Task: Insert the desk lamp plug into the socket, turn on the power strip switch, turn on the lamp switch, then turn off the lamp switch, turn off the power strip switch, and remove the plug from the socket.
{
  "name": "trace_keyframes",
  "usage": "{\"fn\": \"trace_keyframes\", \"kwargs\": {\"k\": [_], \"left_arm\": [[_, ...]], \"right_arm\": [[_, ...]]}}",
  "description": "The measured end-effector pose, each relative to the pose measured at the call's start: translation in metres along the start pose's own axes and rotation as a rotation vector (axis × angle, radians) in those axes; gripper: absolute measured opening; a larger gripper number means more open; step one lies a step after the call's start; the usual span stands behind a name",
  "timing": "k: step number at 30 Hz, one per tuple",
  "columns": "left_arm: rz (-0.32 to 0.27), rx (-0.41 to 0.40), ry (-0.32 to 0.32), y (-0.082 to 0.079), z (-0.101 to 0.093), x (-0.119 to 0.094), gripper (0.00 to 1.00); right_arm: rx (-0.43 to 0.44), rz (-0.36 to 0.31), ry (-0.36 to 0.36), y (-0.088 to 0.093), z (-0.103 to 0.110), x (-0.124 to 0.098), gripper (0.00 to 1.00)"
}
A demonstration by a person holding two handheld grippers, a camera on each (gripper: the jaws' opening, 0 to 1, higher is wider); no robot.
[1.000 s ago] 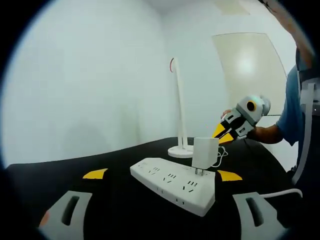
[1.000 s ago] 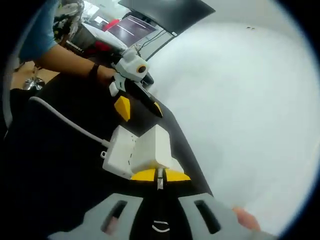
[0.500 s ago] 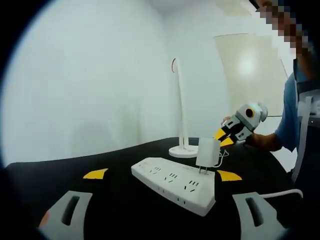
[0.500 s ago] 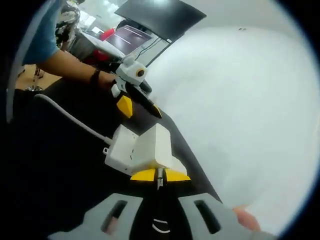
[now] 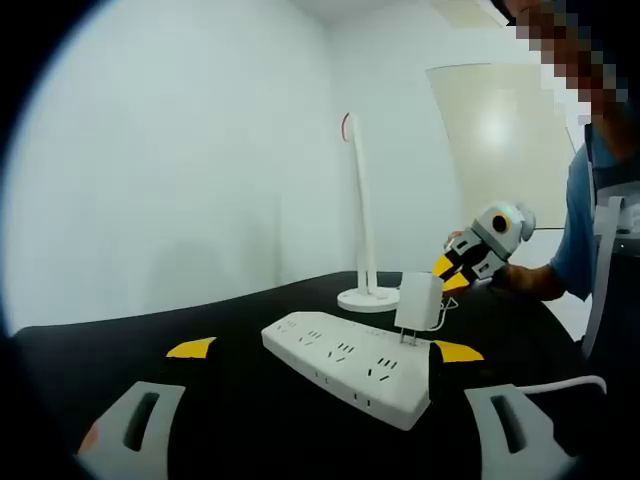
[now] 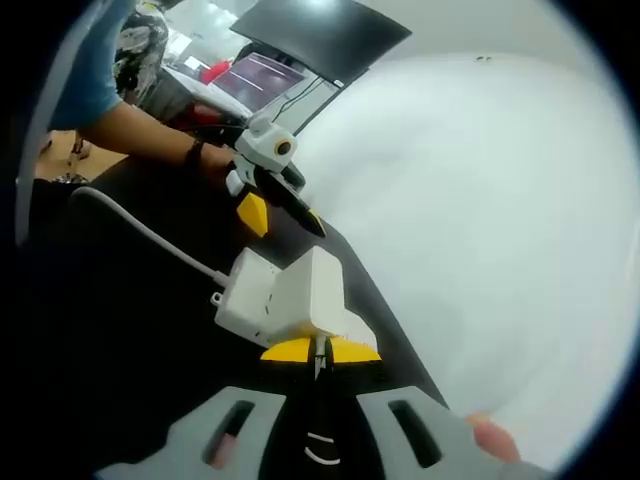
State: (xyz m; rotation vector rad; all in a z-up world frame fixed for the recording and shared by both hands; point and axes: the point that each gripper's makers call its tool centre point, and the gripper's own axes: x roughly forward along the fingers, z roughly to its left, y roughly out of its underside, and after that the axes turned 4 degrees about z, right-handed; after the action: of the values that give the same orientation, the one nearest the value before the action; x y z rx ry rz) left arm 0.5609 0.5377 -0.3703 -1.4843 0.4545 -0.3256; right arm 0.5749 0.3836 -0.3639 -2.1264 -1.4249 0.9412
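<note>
The white power strip [image 5: 345,365] lies on the black table [image 5: 240,420], with the white desk lamp [image 5: 360,220] standing behind it. My right gripper [image 5: 447,270] comes in from the right, shut on the white lamp plug [image 5: 418,300]. The plug hangs upright over the strip's near end with its prongs showing; I cannot tell whether their tips sit in the slots. In the right gripper view the yellow tips of my right gripper [image 6: 320,350] clamp the plug [image 6: 310,295] above the strip [image 6: 245,295]. My left gripper [image 5: 324,349] stands open, its yellow tips either side of the strip.
The strip's white cable [image 5: 560,385] trails off to the right, [image 6: 140,230]. A person in a blue sleeve [image 5: 595,210] stands at the table's right. My left gripper [image 6: 282,215] shows beyond the strip, held by a bare arm [image 6: 130,125]. A dark monitor [image 6: 310,30] sits behind.
The plug has turned in my right gripper so its narrow side faces the left gripper view, and the right gripper has shifted slightly right and up. My left gripper has stayed open.
</note>
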Motion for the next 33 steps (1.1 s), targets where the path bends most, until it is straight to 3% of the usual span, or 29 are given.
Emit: {"fn": "trace_keyframes", "kwargs": {"k": [17, 25, 33], "left_arm": [[0.001, 0.001, -0.001, 0.001, 0.001, 0.001, 0.81], [-0.002, 0.000, 0.005, 0.000, 0.000, 0.001, 0.80], [-0.018, -0.007, 0.012, -0.005, -0.007, 0.001, 0.72]], "right_arm": [[-0.027, 0.038, -0.002, 0.013, 0.004, -0.001, 0.06], [-0.033, 0.036, -0.004, 0.010, 0.003, -0.001, 0.06], [-0.148, 0.087, -0.003, 0.006, 0.002, -0.001, 0.06]]}}
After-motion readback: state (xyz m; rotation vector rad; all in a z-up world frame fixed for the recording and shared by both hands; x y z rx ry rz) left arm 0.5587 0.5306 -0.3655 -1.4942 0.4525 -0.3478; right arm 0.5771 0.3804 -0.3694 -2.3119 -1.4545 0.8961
